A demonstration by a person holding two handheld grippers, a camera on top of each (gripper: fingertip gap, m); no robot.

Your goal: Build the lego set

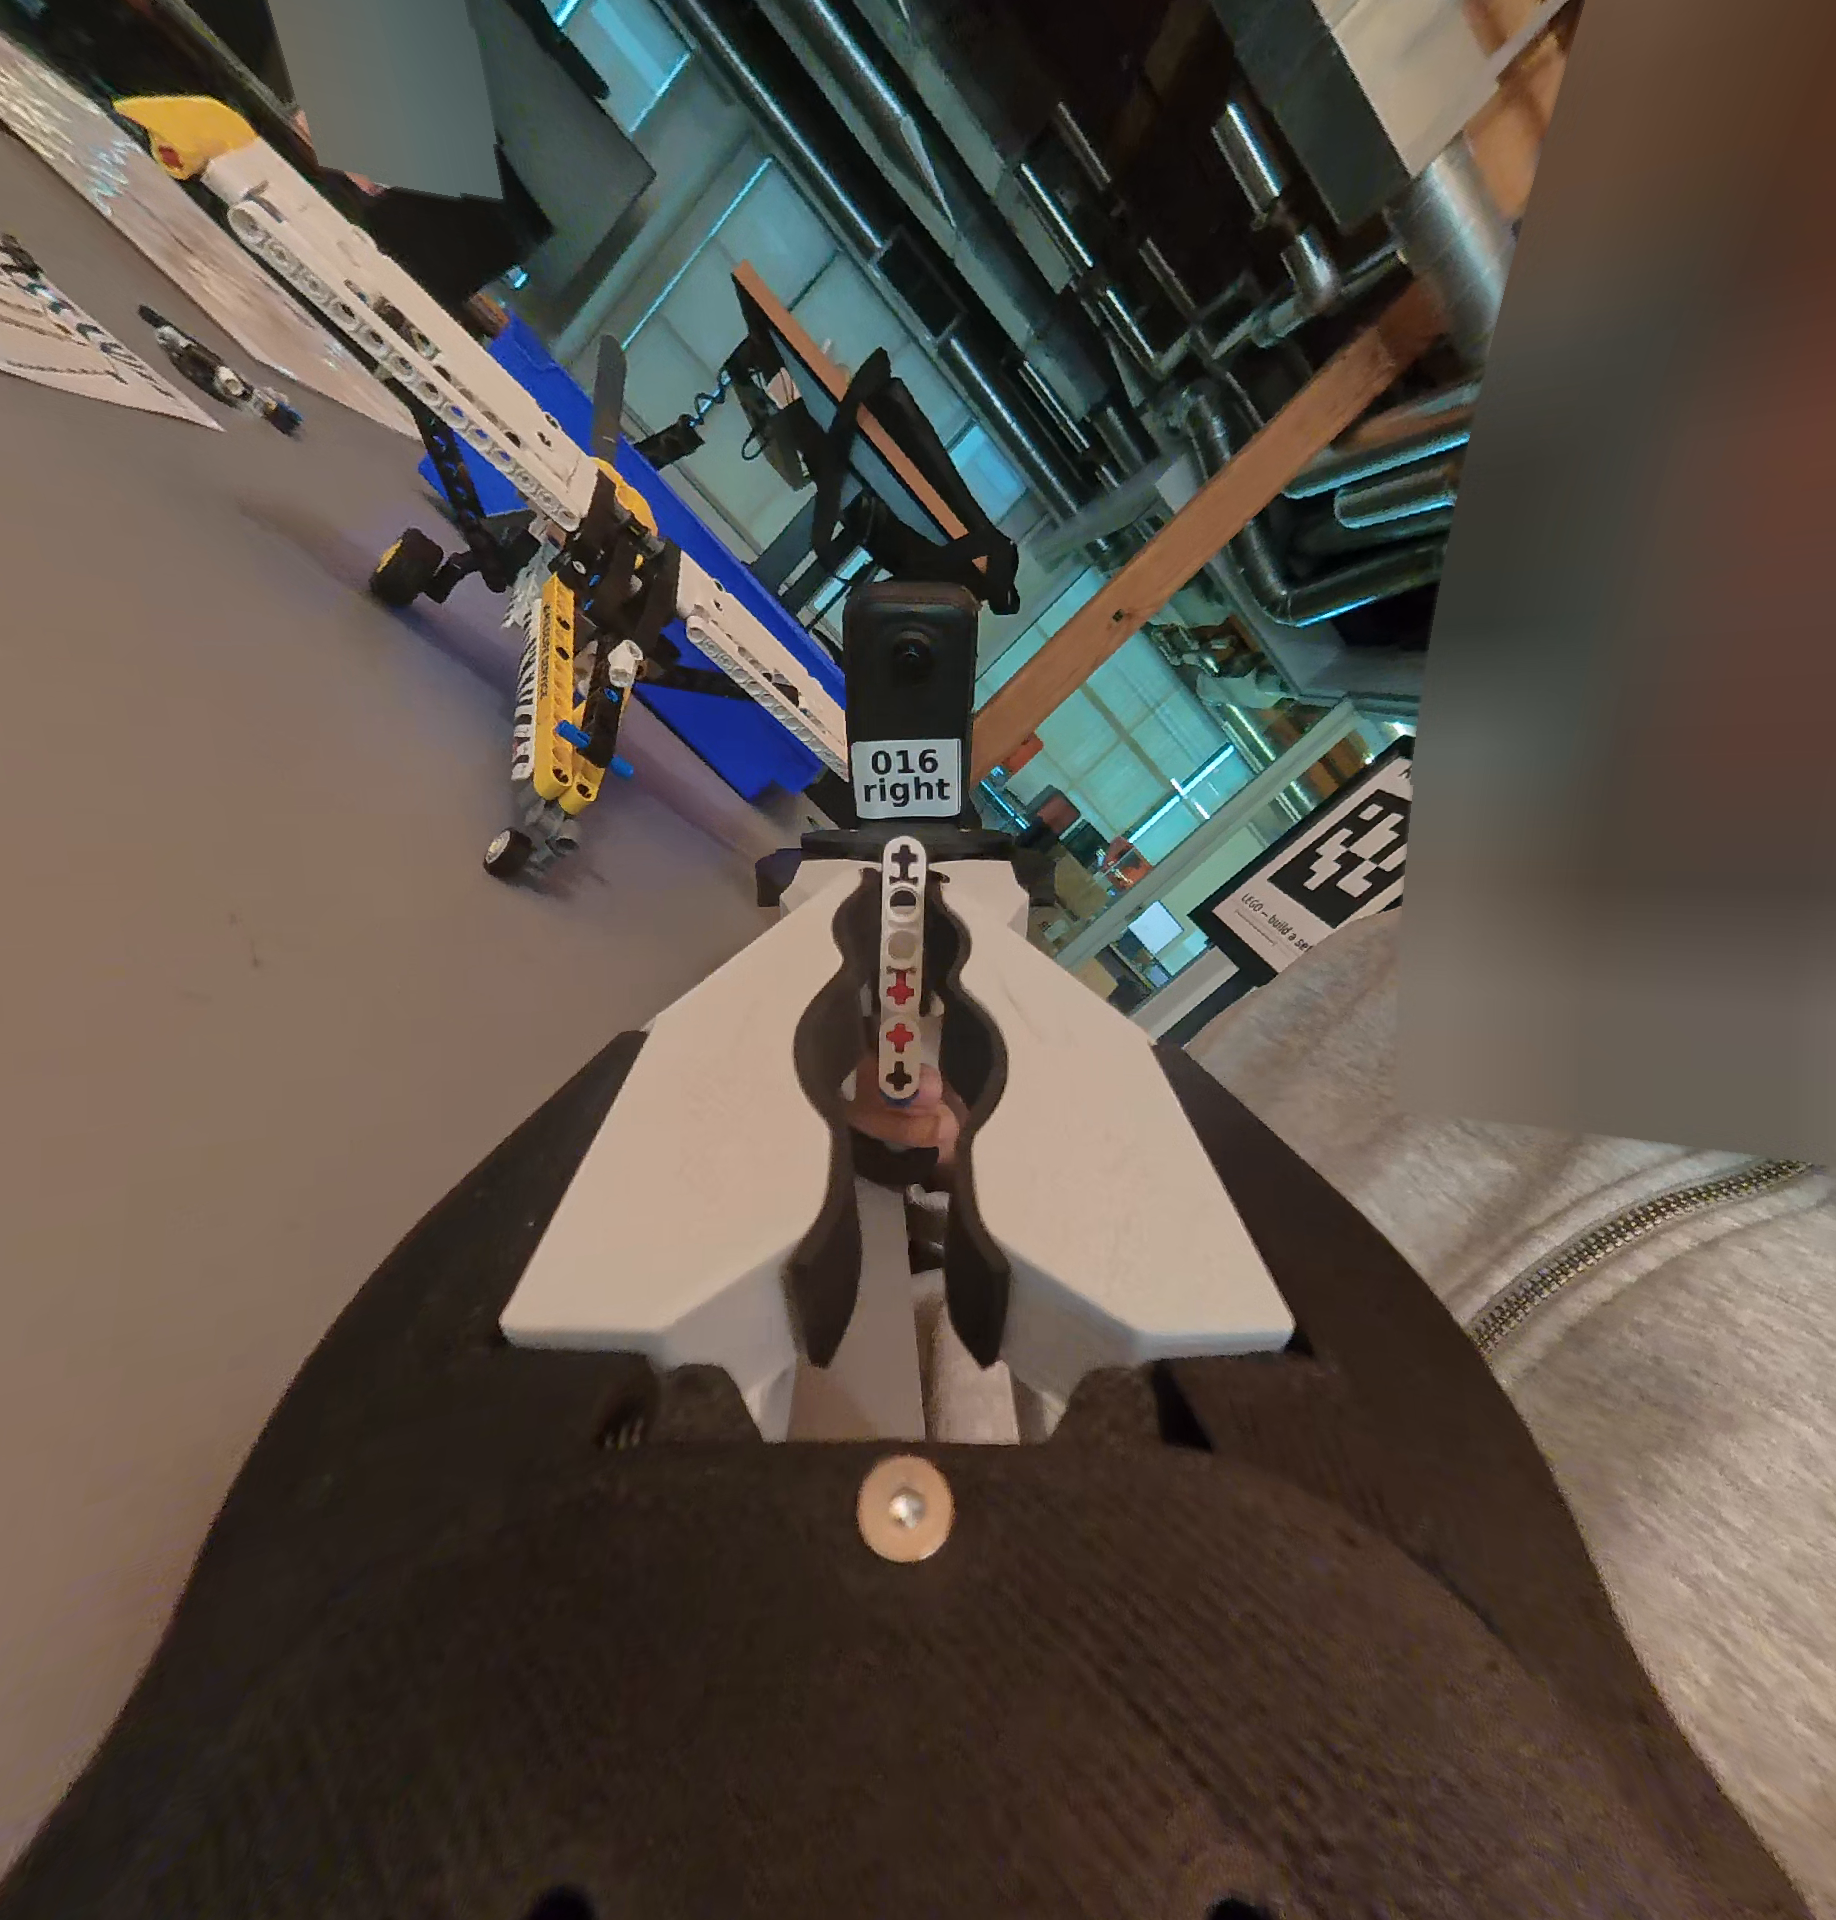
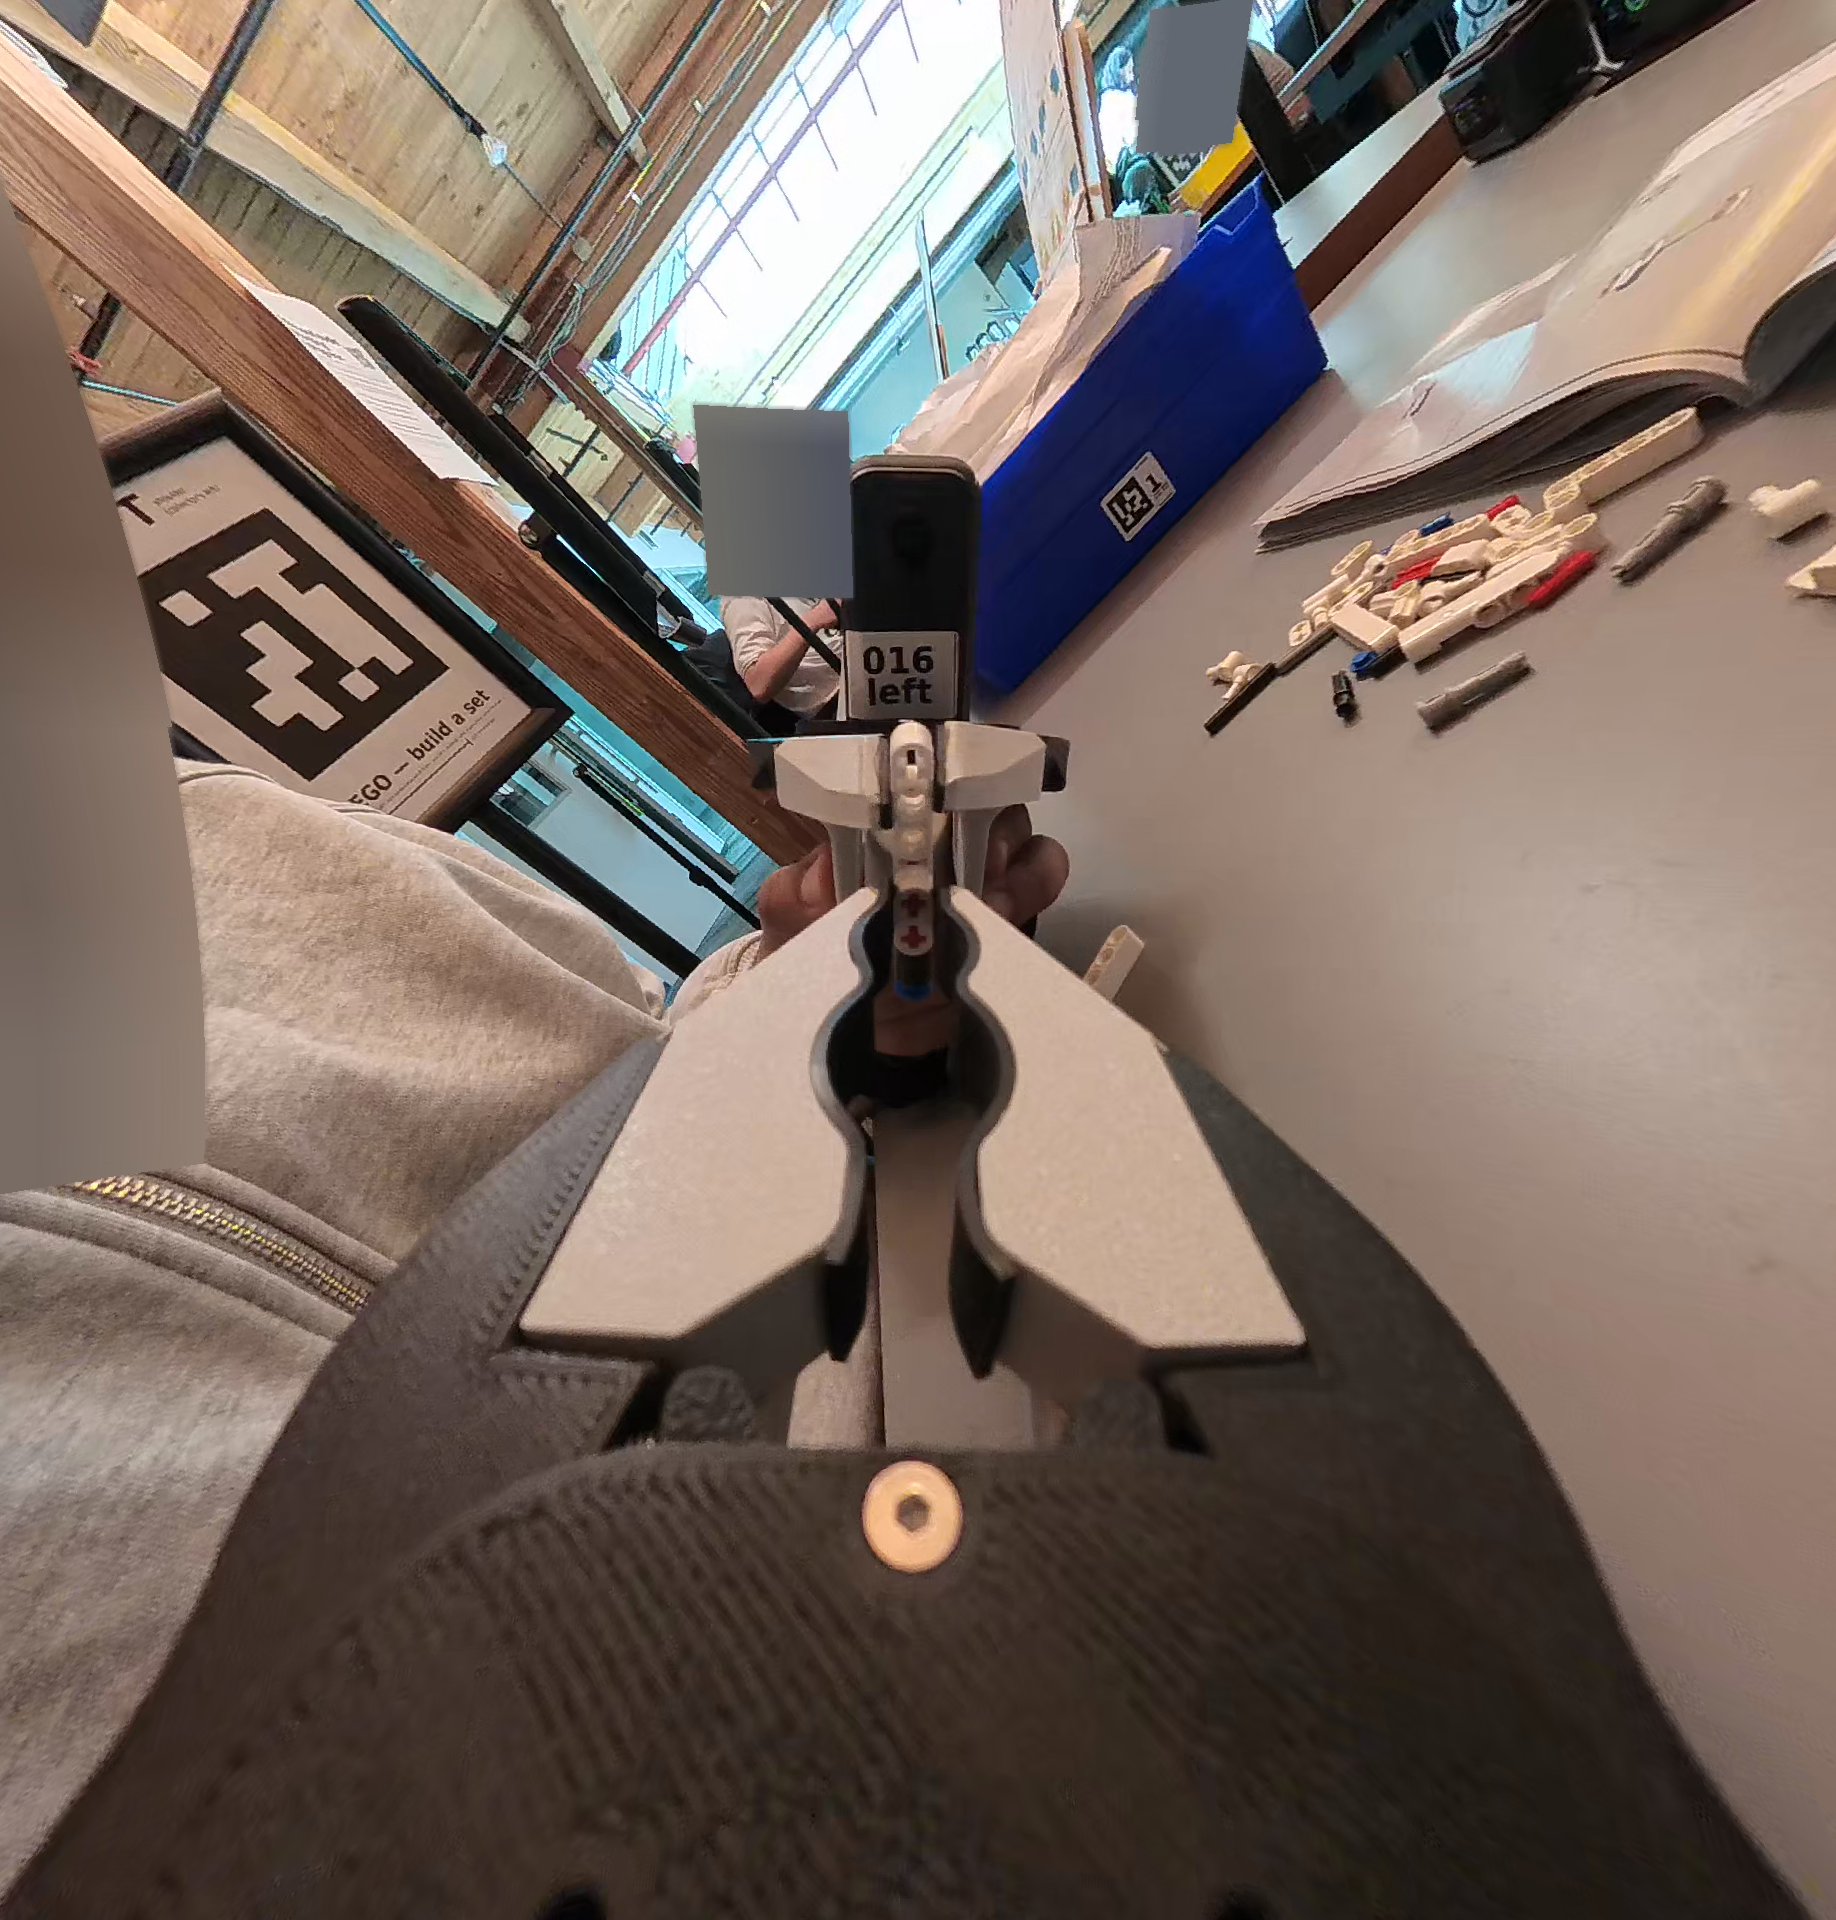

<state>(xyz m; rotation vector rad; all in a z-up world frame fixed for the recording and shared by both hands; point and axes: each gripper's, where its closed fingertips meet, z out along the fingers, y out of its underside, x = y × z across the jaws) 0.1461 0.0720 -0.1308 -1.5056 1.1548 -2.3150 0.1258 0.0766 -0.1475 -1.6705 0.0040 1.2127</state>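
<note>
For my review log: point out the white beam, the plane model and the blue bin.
white beam (image 1: pixel 902 961): left wrist view, mid-length.
plane model (image 1: pixel 555 665): left wrist view, yellow fuselage.
blue bin (image 2: pixel 1153 436): right wrist view, side wall.

- The left gripper (image 1: pixel 901 977) and right gripper (image 2: pixel 909 940) point at each other, tips meeting, raised above the table.
- Both sets of fingers are closed on one small white beam (image 1: pixel 901 966).

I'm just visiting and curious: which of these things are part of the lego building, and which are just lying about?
Part of the job:
white beam
half-built plane
loose pieces
instruction book
left gripper
right gripper

Lying about:
blue bin
framed sign
</note>
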